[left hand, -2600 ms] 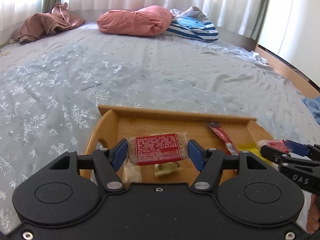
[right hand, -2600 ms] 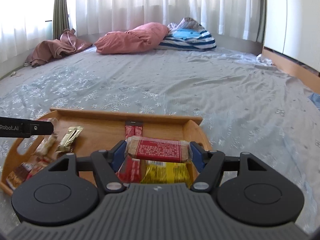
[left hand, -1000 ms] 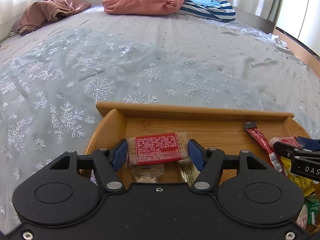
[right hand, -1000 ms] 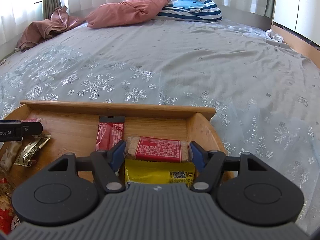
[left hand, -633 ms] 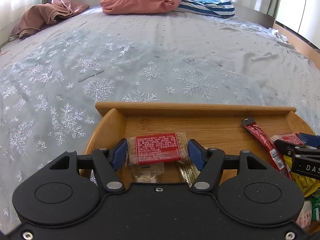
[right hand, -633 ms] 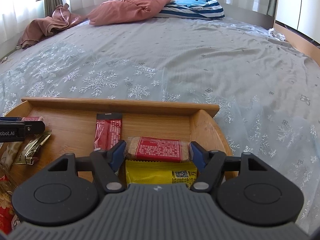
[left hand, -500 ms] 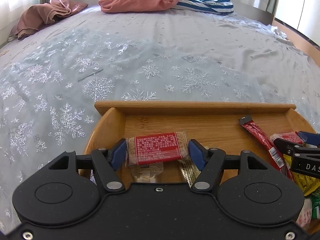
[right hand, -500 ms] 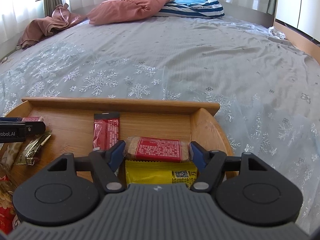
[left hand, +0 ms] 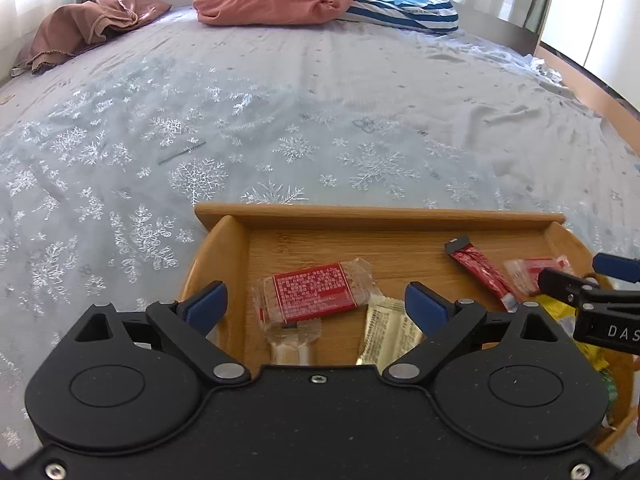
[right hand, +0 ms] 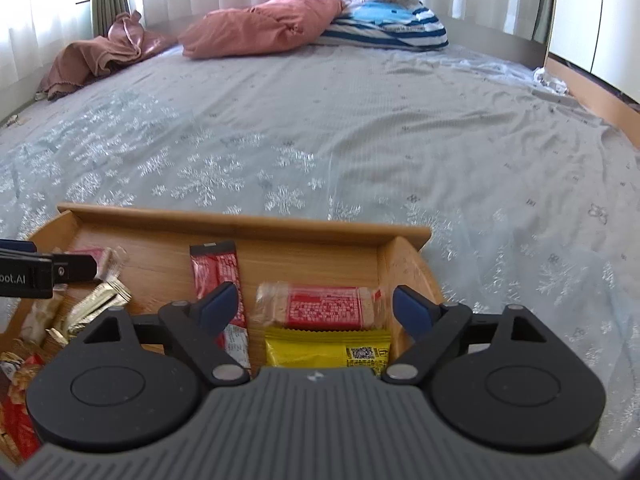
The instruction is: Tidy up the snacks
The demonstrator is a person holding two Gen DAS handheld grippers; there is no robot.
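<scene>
While both red-labelled bars lie in the wooden tray, the left hand-held gripper and right hand-held gripper gape wide, gripping nothing

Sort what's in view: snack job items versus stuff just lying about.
Job:
wooden tray
red-label cracker pack between the open left gripper fingers
second cracker pack at the open right gripper
yellow packet
red stick packet

Lying about:
pink pillow
striped bedding
brown cloth

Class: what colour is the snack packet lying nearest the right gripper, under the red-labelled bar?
Yellow packet; clearest in the right wrist view.
</scene>
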